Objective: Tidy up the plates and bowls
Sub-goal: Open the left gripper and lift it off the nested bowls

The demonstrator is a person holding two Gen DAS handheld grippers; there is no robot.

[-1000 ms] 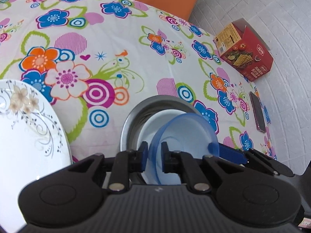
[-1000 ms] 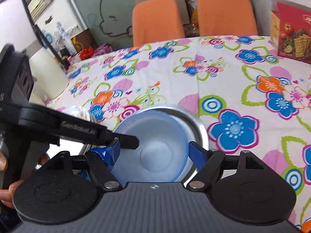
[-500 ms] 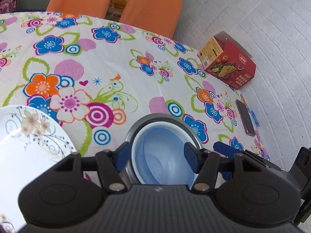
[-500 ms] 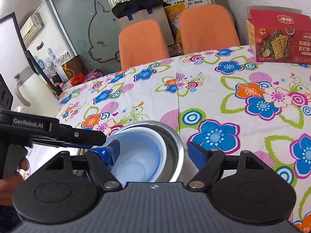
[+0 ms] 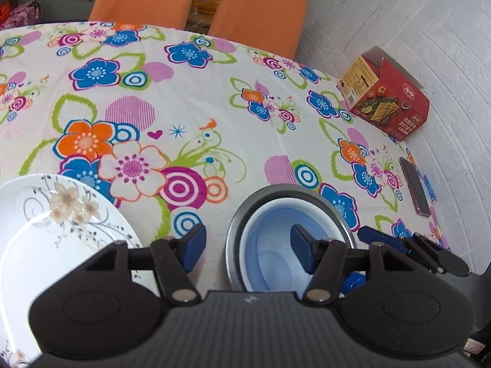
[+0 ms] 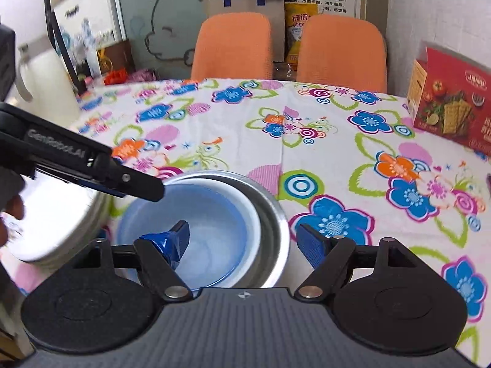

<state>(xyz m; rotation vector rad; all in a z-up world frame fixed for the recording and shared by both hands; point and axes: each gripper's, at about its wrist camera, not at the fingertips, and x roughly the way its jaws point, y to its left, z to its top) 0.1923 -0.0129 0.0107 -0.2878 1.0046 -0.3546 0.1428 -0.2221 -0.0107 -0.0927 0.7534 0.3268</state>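
A clear blue bowl (image 5: 273,254) (image 6: 208,230) sits nested in a white bowl (image 5: 251,230) (image 6: 253,214), which sits in a steel bowl (image 5: 276,191) (image 6: 273,214) on the flowered tablecloth. My left gripper (image 5: 248,251) hangs open above the stack's left rim, holding nothing. My right gripper (image 6: 245,239) is open too, its fingers either side of the stack's right rim. A white plate with a flower print (image 5: 40,239) lies to the left; it shows blurred in the right wrist view (image 6: 58,214). The left gripper's arm (image 6: 76,165) crosses over it.
A red cracker box (image 5: 386,95) (image 6: 451,101) stands at the table's far right by the white wall. A dark phone (image 5: 414,190) lies near the right edge. Two orange chairs (image 6: 288,49) stand behind the table. A hand (image 6: 12,208) shows at the left.
The left gripper let go of the blue bowl's rim and opened; the bowl now sits level in the stack. Both grippers have pulled back and up a little.
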